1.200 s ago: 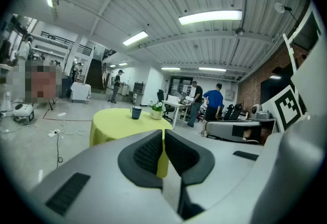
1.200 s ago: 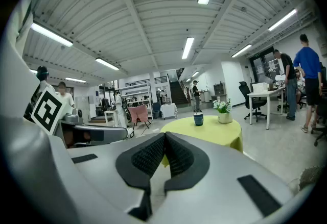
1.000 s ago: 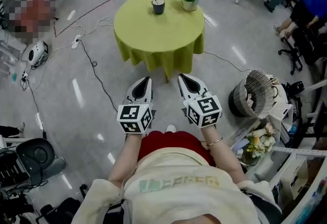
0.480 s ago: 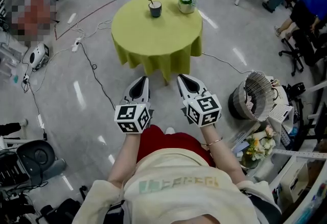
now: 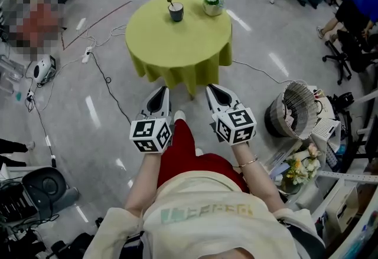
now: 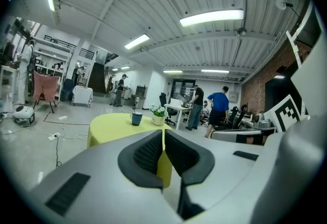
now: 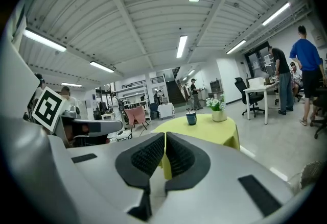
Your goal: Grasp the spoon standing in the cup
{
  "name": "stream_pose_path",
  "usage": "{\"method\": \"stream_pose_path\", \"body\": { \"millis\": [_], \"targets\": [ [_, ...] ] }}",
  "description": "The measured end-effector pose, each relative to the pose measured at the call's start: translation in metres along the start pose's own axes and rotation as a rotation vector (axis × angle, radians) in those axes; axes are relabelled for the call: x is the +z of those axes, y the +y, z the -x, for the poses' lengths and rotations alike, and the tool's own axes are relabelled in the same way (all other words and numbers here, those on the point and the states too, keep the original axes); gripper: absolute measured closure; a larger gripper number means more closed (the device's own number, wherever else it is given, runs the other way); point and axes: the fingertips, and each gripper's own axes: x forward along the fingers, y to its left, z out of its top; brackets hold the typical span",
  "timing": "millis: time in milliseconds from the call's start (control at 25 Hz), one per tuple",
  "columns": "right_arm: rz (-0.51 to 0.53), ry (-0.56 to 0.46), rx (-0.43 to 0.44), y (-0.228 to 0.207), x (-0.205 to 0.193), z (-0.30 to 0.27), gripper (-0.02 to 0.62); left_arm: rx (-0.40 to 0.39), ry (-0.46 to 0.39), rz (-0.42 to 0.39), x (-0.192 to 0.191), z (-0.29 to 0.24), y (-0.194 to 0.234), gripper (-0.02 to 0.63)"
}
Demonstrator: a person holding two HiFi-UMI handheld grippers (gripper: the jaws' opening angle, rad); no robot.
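Head view: above the person, facing steeply down; yellow worktop [image 5: 180, 39] far off, upper centre.
Left gripper view: low, level along its jaws; worktop far, centre left.
Right gripper view: likewise; worktop centre right.
Shared: worktop, cup [image 5: 175, 12], potted plant [image 5: 212, 1].

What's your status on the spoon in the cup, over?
Left gripper and right gripper shut, empty. Spoon upright in cup on yellow table, far ahead. Flower pot beside cup, apart.

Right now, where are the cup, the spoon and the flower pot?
cup [image 5: 175, 13], head view, dark side wall.
spoon [image 5: 170, 1], head view, end above the rim.
flower pot [image 5: 212, 9], head view, pale body.
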Motion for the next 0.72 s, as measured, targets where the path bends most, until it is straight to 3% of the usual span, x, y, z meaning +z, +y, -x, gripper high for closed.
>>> {"method": "stream_pose_path", "body": {
  "millis": [720],
  "targets": [
    [-0.014, 0.037, -0.025, -0.04, 0.01, -0.079, 0.557, -0.016, 0.025, 0.015, 0.01, -0.087, 0.049, 0.574]
  ]
}}
